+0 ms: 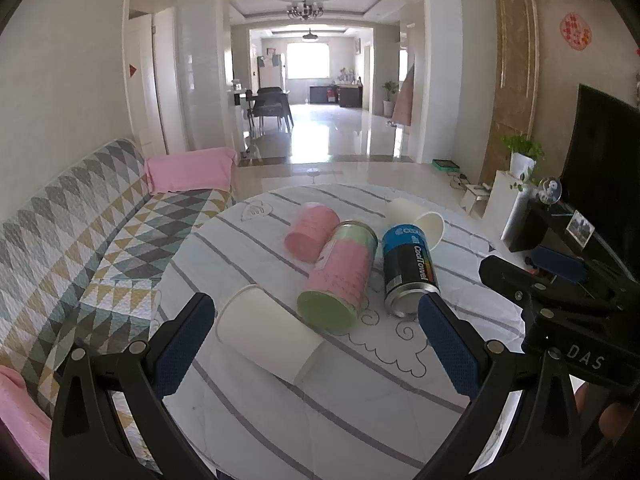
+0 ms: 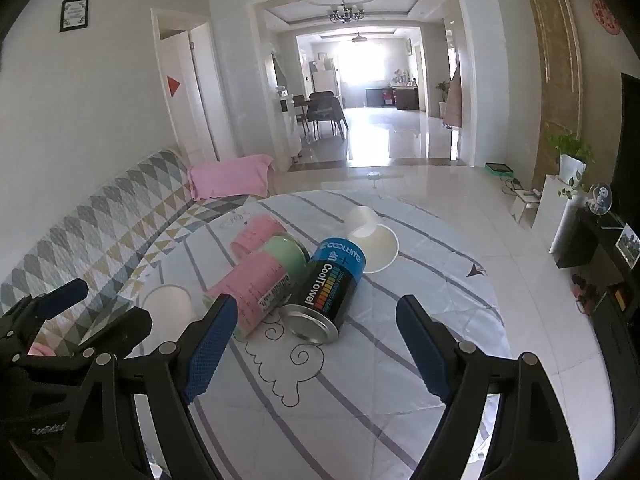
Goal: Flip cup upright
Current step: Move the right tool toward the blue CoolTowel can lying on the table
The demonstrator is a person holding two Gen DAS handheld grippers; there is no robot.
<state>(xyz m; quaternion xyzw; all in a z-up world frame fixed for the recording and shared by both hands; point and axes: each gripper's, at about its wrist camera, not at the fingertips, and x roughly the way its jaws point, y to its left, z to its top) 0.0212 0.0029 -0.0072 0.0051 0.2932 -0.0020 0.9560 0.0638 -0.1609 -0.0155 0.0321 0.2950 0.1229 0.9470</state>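
A round desk [image 1: 360, 420] under a striped white cloth with cloud doodles holds a scatter of toppled containers. Nearest the left claw [image 1: 316, 320] lies a white paper cup [image 1: 266, 334] on its side, its mouth turned toward the sofa [image 1: 80, 240] and its base toward the middle of the desk. That claw hovers just above and behind the cup with its blue-padded fingers [image 1: 182, 344] spread wide, one on either side of it, gripping nothing; whether a pad brushes the cup's rim I cannot tell.

Just beyond the cup lies a pink can [image 1: 340, 276] with a green end, touching or nearly touching the cup. Behind it is a pink cup [image 1: 310, 236], also tipped over. Beside the can lies a blue-and-black tin [image 1: 408, 268] marked CoolTowel, its open metal end facing the claws. A second white cup [image 1: 420, 218] lies on its side past the tin, its mouth toward the television side of the room.

The right claw [image 2: 316, 336] hangs over the near part of the desk, its fingers [image 2: 210, 352] also wide apart and holding nothing, with the tin [image 2: 326, 288] and pink can [image 2: 260, 284] just ahead of it. From this side the near white cup [image 2: 168, 300] shows only partly behind the left finger, and the far one [image 2: 370, 236] sits beyond the tin. The left claw's black frame [image 2: 52, 320] shows at the edge.
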